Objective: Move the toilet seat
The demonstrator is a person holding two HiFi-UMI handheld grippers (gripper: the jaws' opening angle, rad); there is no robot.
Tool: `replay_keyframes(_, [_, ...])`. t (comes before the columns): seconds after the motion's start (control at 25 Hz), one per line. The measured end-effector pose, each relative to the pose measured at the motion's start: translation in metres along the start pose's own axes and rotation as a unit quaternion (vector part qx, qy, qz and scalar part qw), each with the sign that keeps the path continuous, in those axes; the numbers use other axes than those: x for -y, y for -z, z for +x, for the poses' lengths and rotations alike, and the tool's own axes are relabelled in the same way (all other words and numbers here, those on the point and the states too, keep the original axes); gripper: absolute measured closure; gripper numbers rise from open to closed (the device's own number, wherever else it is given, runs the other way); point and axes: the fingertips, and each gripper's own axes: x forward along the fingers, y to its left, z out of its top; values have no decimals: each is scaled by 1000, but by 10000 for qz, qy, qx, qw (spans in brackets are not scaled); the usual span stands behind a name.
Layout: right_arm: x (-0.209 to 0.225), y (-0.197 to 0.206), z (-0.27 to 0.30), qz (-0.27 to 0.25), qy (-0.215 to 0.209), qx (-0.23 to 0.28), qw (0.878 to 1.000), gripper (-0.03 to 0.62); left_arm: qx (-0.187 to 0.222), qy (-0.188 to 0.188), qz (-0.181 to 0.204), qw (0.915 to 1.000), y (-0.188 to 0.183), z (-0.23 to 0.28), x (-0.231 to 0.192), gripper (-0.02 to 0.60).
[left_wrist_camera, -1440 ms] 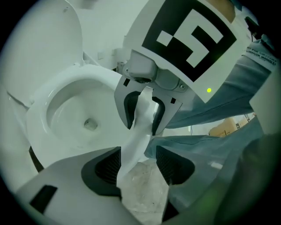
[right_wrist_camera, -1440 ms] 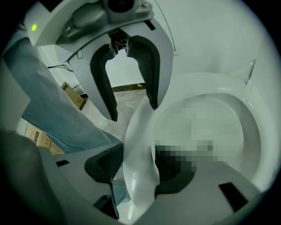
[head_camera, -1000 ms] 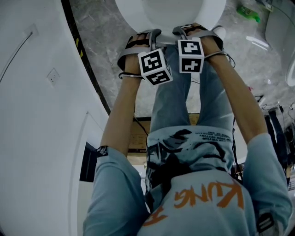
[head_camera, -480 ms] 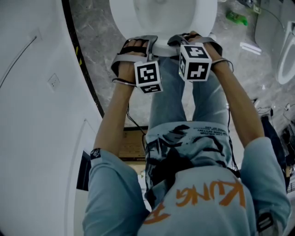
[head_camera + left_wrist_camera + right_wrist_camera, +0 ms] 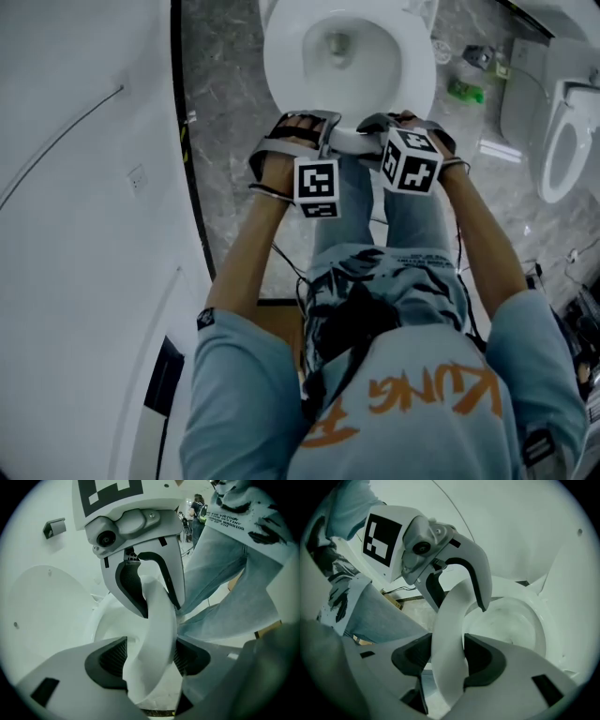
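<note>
- The person stands over the toilet with both arms stretched down and forward, jeaned legs [image 5: 412,220] just short of the bowl.
- The left gripper [image 5: 324,125] and right gripper [image 5: 377,127] sit side by side at the near edge, close together and level, so neither hand is nearer than the other.
- The toilet seat [image 5: 354,141] has its front rim between both pairs of jaws. The left jaws are closing on it, with the white band filling the gap between the pads. The right jaws are clamped on it, a pad against each face.
- That front rim runs crosswise, from one gripper to the other. The ring itself stretches straight away from the person, so I judge the hinge to be at the far end and the seat to swing about it.
- In the gripper views the band arcs up clear of the bowl [image 5: 511,620], so the front looks already lifted off the rim. I cannot tell how far.
- Nothing stands over the bowl in the path of the swing.
- A white wall [image 5: 84,187] runs close on the left.
- Beyond, on the marble floor [image 5: 225,112], a green bottle [image 5: 466,91] lies to the right, with a second toilet [image 5: 548,178] further right, well apart.
</note>
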Motion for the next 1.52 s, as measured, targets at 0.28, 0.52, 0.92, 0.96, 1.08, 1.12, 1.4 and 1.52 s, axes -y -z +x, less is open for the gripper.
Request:
replay_keyframes(0.28, [12,-25,-53,264,546,387,9974,385,243,-186,-202,9993,-20,-49,-35,348])
replay_keyframes(0.52, [29,-40,-106,240,1121,714,9908,402,181,-396,88,9990,-45,-88,-74,388])
replay_keyframes(0.92, [68,-69,-179,-335,2293,860,9690,466,33,-899,71,9959,-56,-127,-134,473])
replay_keyframes(0.96, [72,-71,-187,-418,2407,855,9659,475,14,-962,77,9953,-57,-129,-141,482])
replay_keyframes(1.08, [88,-76,-212,-566,2695,879,9573,498,1,-1150,38,9934,-65,-140,-166,510])
replay_keyframes(1.12, [93,-78,-220,-575,2773,898,9548,503,-2,-1185,-5,9930,-67,-144,-174,512])
replay_keyframes(1.4, [125,-83,-267,-517,3332,984,9363,511,-11,-1277,-235,9915,-73,-159,-224,502])
replay_keyframes(1.52, [141,-82,-285,-458,3459,1110,9306,522,-54,-1275,-248,9915,-76,-164,-246,497])
